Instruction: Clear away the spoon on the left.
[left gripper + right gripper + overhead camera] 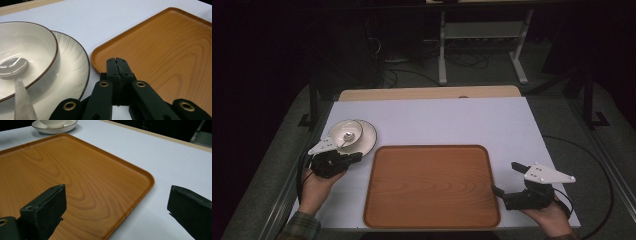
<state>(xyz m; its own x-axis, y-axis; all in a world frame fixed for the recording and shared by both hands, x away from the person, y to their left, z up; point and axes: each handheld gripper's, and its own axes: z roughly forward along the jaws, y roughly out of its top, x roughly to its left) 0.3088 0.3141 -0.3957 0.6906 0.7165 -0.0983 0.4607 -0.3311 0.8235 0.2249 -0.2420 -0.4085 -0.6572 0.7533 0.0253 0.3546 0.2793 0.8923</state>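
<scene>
A wooden tray (432, 186) lies in the middle of the white table, nearer the front edge. To its upper left a white bowl (345, 131) with a brown rim sits on a matching plate (368, 137), and a spoon (14, 67) rests inside the bowl. My left gripper (358, 156) hovers just in front of the plate by the tray's near left corner; its jaws are shut with nothing between them, as the left gripper view (116, 60) shows. My right gripper (504, 177) stands open at the tray's right edge, and its jaws straddle the tray's rounded corner (147, 176) without touching it.
The white table top (452, 122) ends in a bare wooden strip (427, 93) at the back. Beyond it stand metal frame legs (442, 50) and loose cables on a dark floor. A cable (597, 165) loops off the table's right side.
</scene>
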